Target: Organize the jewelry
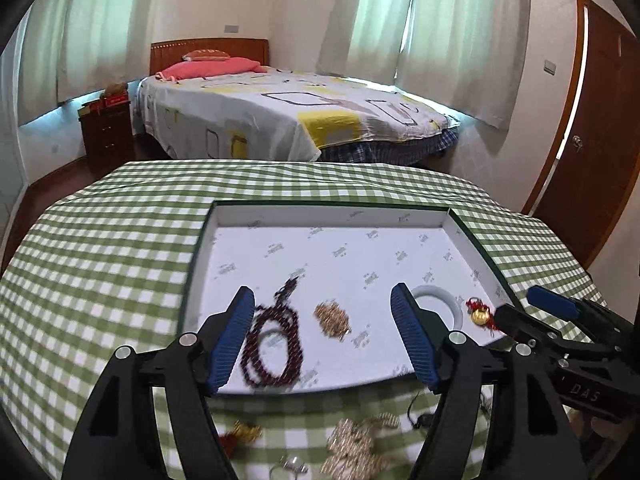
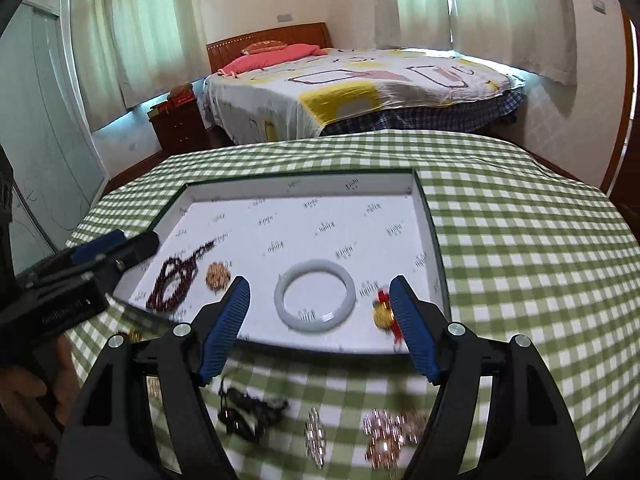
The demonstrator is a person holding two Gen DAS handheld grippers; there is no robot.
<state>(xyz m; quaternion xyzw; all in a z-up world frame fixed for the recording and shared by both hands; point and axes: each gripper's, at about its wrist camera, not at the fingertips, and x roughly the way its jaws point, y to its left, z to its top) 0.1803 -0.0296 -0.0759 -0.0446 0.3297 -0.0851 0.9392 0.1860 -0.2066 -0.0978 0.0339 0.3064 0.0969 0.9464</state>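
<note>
A shallow white box (image 1: 464,236) (image 2: 424,216) lies on the checked table. In it lie a dark red bead necklace (image 1: 276,344) (image 2: 174,280), a small gold chain pile (image 1: 332,317) (image 2: 218,275), a white bangle (image 1: 450,300) (image 2: 316,300) and a gold charm on red cord (image 1: 480,314) (image 2: 382,314). My left gripper (image 1: 324,340) is open and empty over the box's near edge. My right gripper (image 2: 320,328) is open and empty, above the bangle. On the cloth in front lie a gold bracelet (image 1: 354,440), a red-gold charm (image 1: 242,432), a silver ring (image 1: 290,468), a dark pendant (image 2: 248,412), a silver brooch (image 2: 316,438) and a rose-gold chain (image 2: 390,436).
The table (image 1: 100,248) wears a green checked cloth. A bed (image 1: 280,112) and a wooden nightstand (image 1: 106,128) stand behind it. A brown door (image 1: 600,128) is at the right. The right gripper shows at the left wrist view's right edge (image 1: 540,312).
</note>
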